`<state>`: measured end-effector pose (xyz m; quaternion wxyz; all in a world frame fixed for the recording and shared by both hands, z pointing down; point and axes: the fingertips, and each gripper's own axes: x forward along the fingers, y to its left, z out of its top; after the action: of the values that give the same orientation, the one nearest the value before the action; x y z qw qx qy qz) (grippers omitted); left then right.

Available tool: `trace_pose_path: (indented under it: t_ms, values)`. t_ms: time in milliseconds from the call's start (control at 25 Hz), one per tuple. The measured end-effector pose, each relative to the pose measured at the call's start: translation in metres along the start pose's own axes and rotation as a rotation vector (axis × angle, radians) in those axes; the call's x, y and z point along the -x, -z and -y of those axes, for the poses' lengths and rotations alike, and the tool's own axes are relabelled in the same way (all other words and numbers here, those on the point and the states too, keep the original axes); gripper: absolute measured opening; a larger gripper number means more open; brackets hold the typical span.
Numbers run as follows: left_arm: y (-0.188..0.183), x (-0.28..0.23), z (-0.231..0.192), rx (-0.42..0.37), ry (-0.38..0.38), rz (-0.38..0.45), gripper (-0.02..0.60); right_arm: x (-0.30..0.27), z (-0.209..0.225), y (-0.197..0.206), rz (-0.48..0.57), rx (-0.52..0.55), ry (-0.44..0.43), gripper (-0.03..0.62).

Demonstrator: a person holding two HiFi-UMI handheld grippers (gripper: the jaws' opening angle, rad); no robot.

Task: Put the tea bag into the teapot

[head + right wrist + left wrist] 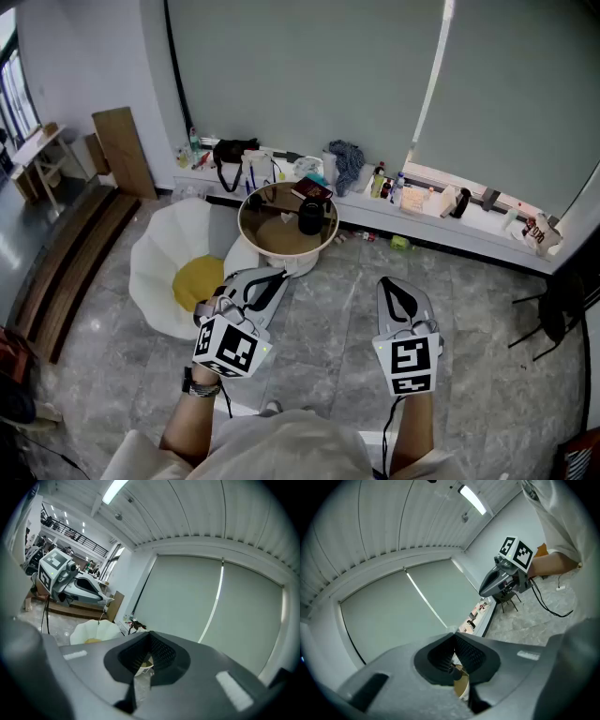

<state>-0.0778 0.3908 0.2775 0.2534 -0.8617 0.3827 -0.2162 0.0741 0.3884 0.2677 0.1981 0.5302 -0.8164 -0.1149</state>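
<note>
A black teapot (310,218) stands on a small round glass-topped table (258,228), with a dark red packet (312,190) behind it. I cannot make out a tea bag anywhere. My left gripper (278,275) is held well short of the table's near rim, its jaws shut with nothing in them. My right gripper (390,284) hangs over the floor to the right of the table, also shut and empty. The left gripper view shows the jaw tips (453,638) meeting, with the right gripper (483,592) beyond. In the right gripper view the tips (149,636) meet too.
A white petal-shaped seat (167,255) with a yellow cushion (199,280) sits left of the table. A cluttered low ledge (412,220) runs along the back wall. A black chair (555,309) stands at right, wooden steps (70,272) at left.
</note>
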Motion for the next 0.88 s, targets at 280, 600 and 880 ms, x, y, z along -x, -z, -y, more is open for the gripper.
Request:
trace_pose_path:
  t_ms: [280,600,880]
  values:
    - [0.003,-0.019,0.003,-0.012,-0.005,-0.014,0.006,-0.009,0.016,0.01,0.02,-0.02,-0.005,0.006]
    - [0.008,-0.047,0.003,-0.012,-0.013,-0.044,0.006,-0.028,0.032,0.021,0.047,-0.027,-0.051,0.006]
    - [0.028,-0.101,-0.02,-0.002,-0.013,-0.052,0.006,-0.08,0.064,0.037,0.048,-0.072,-0.054,0.006]
